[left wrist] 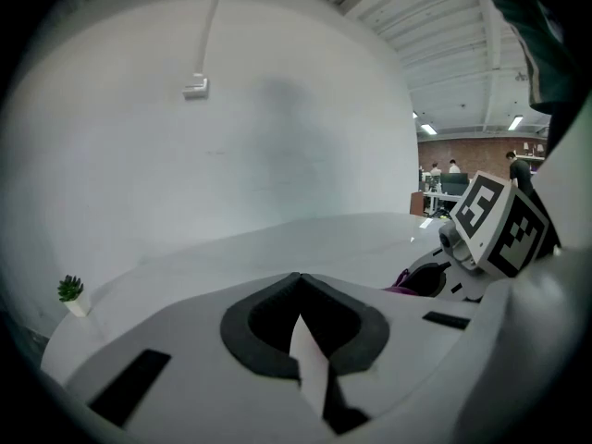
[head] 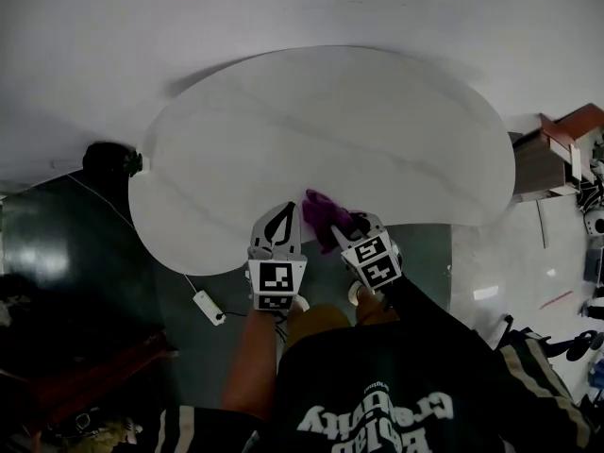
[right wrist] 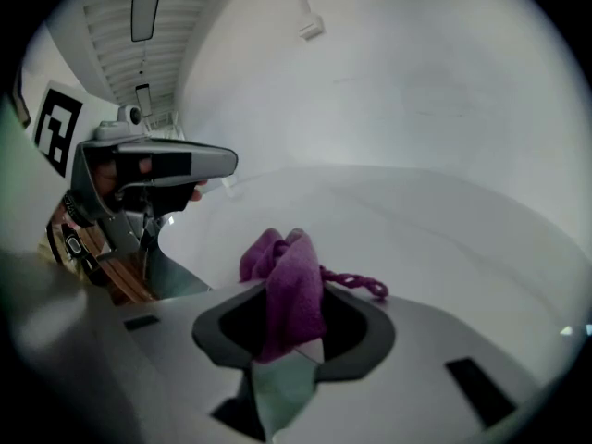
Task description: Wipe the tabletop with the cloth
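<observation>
A white, kidney-shaped tabletop [head: 330,121] fills the middle of the head view. A purple cloth [head: 322,217] lies bunched at its near edge, and my right gripper [head: 351,225] is shut on it. In the right gripper view the cloth [right wrist: 285,271] stands up between the jaws of the right gripper [right wrist: 294,314], with a thin twisted end trailing right over the tabletop [right wrist: 444,239]. My left gripper [head: 285,208] sits just left of the cloth at the table's near edge. Its jaws meet at the tips with nothing between them [left wrist: 301,285].
A white power strip [head: 209,307] with a cable lies on the dark floor at the near left. A black object [head: 106,159] stands by the table's left end. Wooden furniture [head: 557,149] is at the right. A small potted plant [left wrist: 70,291] sits far left.
</observation>
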Tool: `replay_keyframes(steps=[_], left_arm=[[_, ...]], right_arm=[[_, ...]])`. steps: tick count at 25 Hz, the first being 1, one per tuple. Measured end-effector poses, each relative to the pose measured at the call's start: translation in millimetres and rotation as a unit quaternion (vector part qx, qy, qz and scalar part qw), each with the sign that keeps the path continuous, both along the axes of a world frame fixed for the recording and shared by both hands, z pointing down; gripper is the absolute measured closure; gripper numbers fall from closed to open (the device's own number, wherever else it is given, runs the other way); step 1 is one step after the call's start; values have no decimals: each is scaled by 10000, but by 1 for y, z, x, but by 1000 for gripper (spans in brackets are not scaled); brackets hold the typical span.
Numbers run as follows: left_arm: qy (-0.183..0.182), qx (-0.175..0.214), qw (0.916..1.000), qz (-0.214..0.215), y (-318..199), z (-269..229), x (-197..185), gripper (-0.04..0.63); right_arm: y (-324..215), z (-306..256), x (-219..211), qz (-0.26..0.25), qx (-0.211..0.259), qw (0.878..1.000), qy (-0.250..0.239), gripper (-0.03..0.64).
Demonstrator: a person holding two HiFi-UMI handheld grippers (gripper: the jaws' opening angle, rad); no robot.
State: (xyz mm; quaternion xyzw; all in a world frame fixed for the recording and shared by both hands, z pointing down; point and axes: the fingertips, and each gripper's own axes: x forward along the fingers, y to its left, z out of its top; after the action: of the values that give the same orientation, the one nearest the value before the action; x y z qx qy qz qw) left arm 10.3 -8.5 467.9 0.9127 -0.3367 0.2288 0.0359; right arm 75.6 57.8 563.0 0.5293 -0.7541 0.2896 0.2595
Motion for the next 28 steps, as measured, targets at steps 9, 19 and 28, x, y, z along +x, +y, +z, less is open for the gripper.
replay_keyframes(steps=[9,19,28], left_arm=[[-86,36,9994,343,20,1,92,595],[46,63,9942,1073,64,0,199,595],[229,80,9852,1699,98,-8,296,595]], right_arm=[[30,-1,98,490,81,9987,72,485],[81,-1,217,1241,172,9917,292,485],[131,-3,325,1989,157,9780,613,485]])
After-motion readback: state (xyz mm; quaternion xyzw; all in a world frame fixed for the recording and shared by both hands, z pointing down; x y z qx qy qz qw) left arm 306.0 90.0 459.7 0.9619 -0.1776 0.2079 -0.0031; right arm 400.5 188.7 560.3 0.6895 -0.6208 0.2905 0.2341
